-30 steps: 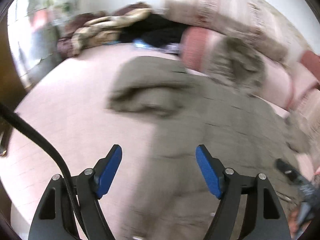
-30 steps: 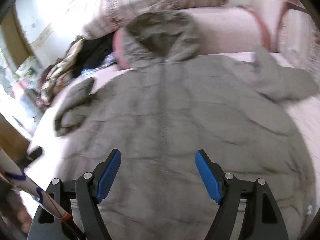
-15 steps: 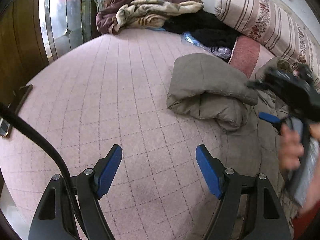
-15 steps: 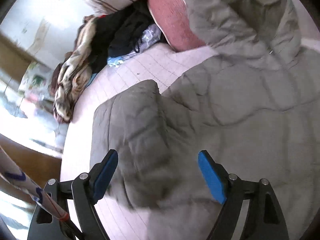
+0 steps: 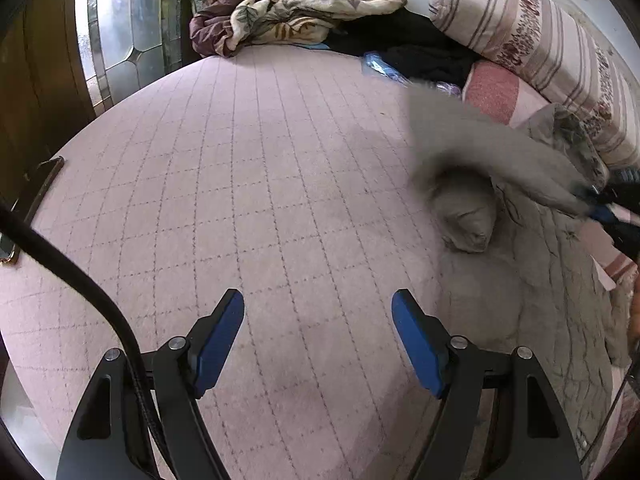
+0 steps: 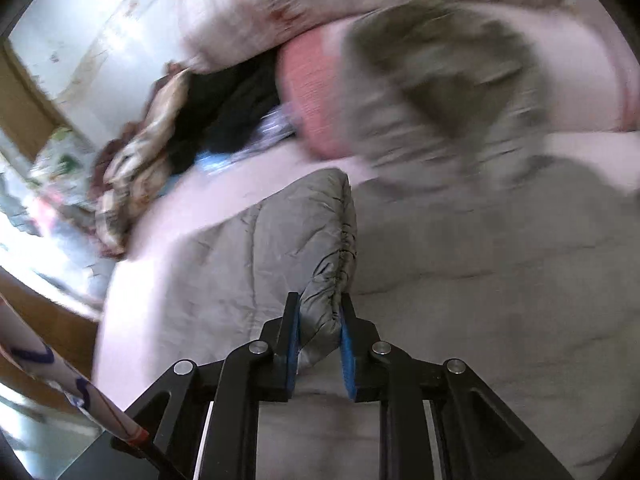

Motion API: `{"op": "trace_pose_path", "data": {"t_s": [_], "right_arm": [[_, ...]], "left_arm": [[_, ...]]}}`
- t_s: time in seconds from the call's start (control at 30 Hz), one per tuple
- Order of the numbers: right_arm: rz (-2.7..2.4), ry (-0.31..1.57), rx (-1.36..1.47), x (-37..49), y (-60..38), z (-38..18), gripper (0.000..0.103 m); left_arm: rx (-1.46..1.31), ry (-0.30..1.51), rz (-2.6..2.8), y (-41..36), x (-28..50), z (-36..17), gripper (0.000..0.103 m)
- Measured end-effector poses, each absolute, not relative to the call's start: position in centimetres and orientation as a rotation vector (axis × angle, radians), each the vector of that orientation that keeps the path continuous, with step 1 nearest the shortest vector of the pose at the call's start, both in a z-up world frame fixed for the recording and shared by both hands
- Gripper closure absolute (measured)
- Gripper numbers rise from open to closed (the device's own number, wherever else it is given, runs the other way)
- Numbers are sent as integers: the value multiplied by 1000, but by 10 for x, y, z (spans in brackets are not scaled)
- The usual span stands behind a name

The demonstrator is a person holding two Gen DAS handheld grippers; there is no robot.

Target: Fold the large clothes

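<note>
You are working over a bed (image 5: 280, 184) covered in a pale pink quilted spread, with a striped bolster (image 5: 540, 36) along its head end and a heap of blankets (image 5: 296, 12) and dark clothes in the far corner beside a glazed door. The grey padded jacket (image 6: 500, 280) is lying spread flat on the spread, its hood (image 6: 444, 92) resting up against the pink pillow (image 6: 312, 100) below the bolster. Its long axis is running from the hood down toward you, so the hem is the near end.

Your right tool (image 6: 319, 332) is closing on the gathered cuff of the sleeve (image 6: 280, 248) on the blanket-heap side, and the pads are already pinching that cuff between them; in the left view the sleeve is blurring as it lifts off the spread toward the jacket's body. Your left tool (image 5: 318, 338) is standing fairly wide with nothing in it, hovering over bare spread on the door side of the jacket.

Judging by its puffy quilting, the jacket is looking light, soft and springy, with a smooth shell that may be slippery, so folds are likely to be puffing back open. The elastic cuff is giving you a firm, bunched hold; seams and hem corners are probably your next best grips
</note>
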State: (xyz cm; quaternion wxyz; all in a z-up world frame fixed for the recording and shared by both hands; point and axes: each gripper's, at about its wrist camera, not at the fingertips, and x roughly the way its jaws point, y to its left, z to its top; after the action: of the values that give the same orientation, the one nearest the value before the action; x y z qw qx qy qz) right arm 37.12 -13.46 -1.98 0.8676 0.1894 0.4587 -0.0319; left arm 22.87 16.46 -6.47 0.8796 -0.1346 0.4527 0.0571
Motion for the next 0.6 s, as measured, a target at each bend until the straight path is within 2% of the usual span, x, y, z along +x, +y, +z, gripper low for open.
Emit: {"op": "trace_pose_path", "data": {"t_s": [0.3, 0.6], "right_arm": [[-473, 1006, 334, 314, -279, -43, 85], [-527, 1074, 413, 300, -330, -106, 85]], "left_arm": [[-284, 968, 0, 146, 218, -58, 28], [-256, 1032, -58, 113, 224, -66, 28]]}}
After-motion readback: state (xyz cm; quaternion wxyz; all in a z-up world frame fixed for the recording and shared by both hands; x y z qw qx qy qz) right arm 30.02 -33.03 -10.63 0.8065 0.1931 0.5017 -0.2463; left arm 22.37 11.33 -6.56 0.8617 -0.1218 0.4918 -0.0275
